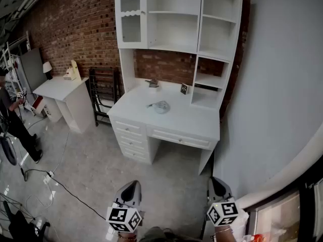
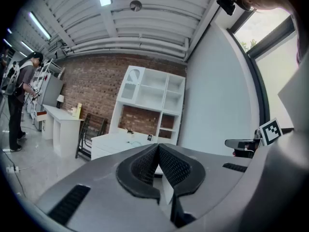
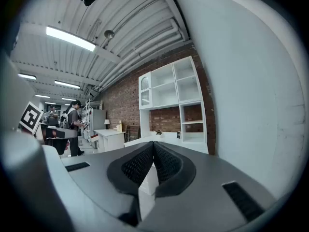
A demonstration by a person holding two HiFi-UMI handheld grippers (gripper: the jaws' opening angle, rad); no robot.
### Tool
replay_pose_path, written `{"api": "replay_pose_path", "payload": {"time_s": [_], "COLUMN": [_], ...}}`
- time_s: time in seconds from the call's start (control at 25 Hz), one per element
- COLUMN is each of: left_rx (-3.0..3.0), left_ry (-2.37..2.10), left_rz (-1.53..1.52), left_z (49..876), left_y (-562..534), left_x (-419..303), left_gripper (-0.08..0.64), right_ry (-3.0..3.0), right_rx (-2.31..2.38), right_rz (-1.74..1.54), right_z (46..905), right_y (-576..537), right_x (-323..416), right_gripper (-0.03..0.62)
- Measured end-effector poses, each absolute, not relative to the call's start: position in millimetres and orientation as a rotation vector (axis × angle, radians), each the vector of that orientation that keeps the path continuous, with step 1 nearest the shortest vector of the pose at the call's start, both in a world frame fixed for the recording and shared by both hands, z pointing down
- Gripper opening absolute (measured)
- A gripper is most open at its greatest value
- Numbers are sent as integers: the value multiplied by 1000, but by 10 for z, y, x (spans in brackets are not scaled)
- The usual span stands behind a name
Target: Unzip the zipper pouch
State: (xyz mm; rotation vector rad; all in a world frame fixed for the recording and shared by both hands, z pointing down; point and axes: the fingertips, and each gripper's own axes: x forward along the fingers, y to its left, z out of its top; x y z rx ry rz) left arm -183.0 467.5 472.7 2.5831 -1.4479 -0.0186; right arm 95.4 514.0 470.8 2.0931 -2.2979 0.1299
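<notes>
The zipper pouch (image 1: pixel 160 106), a small pale translucent bag, lies on top of the white desk (image 1: pixel 186 120) far ahead of me, and shows as a faint shape (image 2: pixel 135 142) in the left gripper view. My left gripper (image 1: pixel 132 184) and right gripper (image 1: pixel 216 181) are held low at the bottom of the head view, over the floor and well short of the desk. In their own views the left gripper (image 2: pixel 158 146) and the right gripper (image 3: pixel 153 143) have their ribbed pads pressed together with nothing between them.
A white hutch with shelves (image 1: pixel 176 19) stands on the desk against the brick wall. A small dark object (image 1: pixel 152 83) and a small frame (image 1: pixel 184 88) sit at the desk's back. A dark rack (image 1: pixel 103 92), a white side table (image 1: pixel 60 89), a person (image 1: pixel 12 120) and a floor cable (image 1: pixel 60 185) are at left; a grey wall (image 1: pixel 277 84) at right.
</notes>
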Motion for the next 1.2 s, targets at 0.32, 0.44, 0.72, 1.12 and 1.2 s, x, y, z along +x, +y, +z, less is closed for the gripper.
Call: {"api": "replay_pose_path", "payload": {"time_s": [0.32,0.44,0.72,1.12,1.2], "left_rx": [2598,2597,2634,2730,2746], "left_ry": [-1449,-1454,-1415,-1328,-1290], "left_rz": [-13,-11,-75,-71,-90], "left_z": [4665,4663,4592,4519,4514], "left_y": [4665,4665,4697,4685,4685], "left_x": [-1788,-1793,-1729,-1525,-1479], "left_gripper": [2,2,2,280,321], "right_ry": [-2313,-2316,-2314,-2356,-2356], "right_rx": [2086,2076,2079,2028,2039], "right_rz": [122,115,43,43,38], "right_z": [4687,4697,4658,4668,4668], "right_y": [5093,5089,5042,4899,4869], "right_x": [928,905,889,809,825], "right_gripper": [0,-2,-1,233,312]}}
